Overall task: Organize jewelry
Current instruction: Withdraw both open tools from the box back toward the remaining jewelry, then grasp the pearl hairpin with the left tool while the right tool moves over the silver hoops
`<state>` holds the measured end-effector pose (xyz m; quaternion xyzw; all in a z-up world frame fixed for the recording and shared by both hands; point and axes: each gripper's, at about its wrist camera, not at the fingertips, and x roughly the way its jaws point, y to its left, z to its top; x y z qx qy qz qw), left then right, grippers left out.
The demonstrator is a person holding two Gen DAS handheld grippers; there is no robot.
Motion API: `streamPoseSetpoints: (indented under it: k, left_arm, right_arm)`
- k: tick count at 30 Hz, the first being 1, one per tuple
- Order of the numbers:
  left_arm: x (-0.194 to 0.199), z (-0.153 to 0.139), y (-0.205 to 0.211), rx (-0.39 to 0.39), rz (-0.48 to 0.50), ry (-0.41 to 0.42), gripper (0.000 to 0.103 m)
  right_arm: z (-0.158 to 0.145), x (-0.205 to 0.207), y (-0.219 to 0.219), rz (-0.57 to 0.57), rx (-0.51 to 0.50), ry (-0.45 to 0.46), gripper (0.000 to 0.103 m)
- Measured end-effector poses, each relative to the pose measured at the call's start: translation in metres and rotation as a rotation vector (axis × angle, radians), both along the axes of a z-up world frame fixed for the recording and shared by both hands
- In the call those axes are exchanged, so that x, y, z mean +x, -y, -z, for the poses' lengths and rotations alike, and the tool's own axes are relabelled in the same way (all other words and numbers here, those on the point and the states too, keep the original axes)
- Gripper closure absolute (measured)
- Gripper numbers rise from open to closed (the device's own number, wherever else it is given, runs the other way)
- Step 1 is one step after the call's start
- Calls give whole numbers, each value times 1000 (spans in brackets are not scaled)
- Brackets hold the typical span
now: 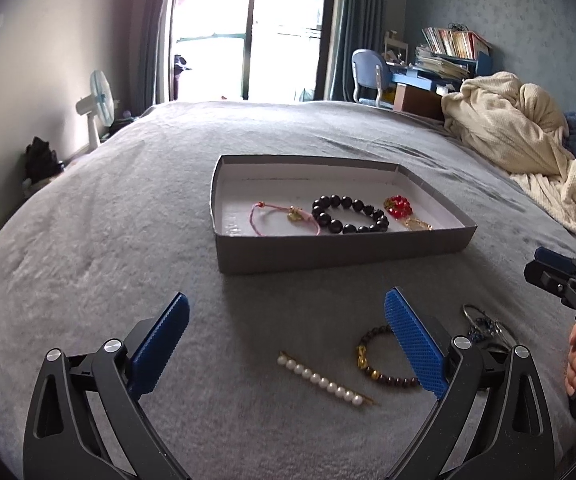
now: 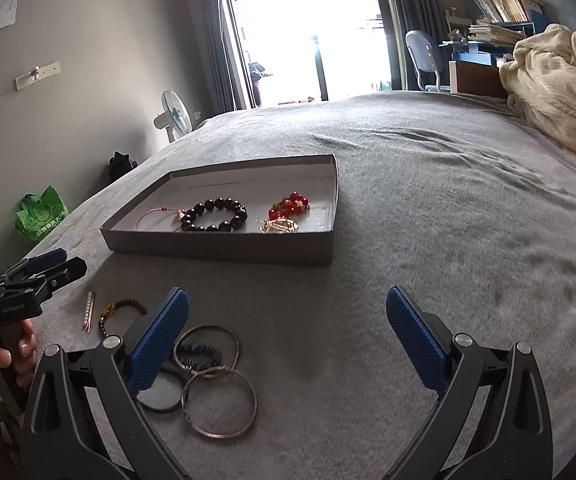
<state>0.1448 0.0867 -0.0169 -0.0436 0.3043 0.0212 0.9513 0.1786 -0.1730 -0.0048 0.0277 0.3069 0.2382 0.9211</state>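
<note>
Jewelry box (image 1: 340,250) on grey bedspread (image 1: 128,240)

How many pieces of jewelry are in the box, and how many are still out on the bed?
In the box: 4 (pink cord bracelet, black bead bracelet, red bead piece, gold piece)
On the bed: 3 (pearl clip, brown bead bracelet, bangle cluster)
Total: 7

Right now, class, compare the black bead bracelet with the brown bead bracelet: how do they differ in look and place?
The black bead bracelet lies inside the grey box; the brown bead bracelet lies on the bedspread outside it. The black one's beads are uniform and look larger; the brown one's look smaller, with gold-coloured pieces mixed in. Both are closed bead loops lying flat, and neither is held by a gripper.
</note>
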Motion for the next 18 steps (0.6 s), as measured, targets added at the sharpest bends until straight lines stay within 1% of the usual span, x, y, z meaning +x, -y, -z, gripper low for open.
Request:
streamPoseSetpoints:
  k: [7,14,18]
  left_arm:
    - [-11,5,7,14,10,-6,6]
    - [-23,11,17,31,61,-15,6]
    - [-24,12,23,38,92,-19,6]
  right_arm:
    - [4,-13,-2,-12,-10,-13,5]
    - [8,-20,-11,-47,-40,-30,5]
    - [11,-29,-22,-89,-69,-40,6]
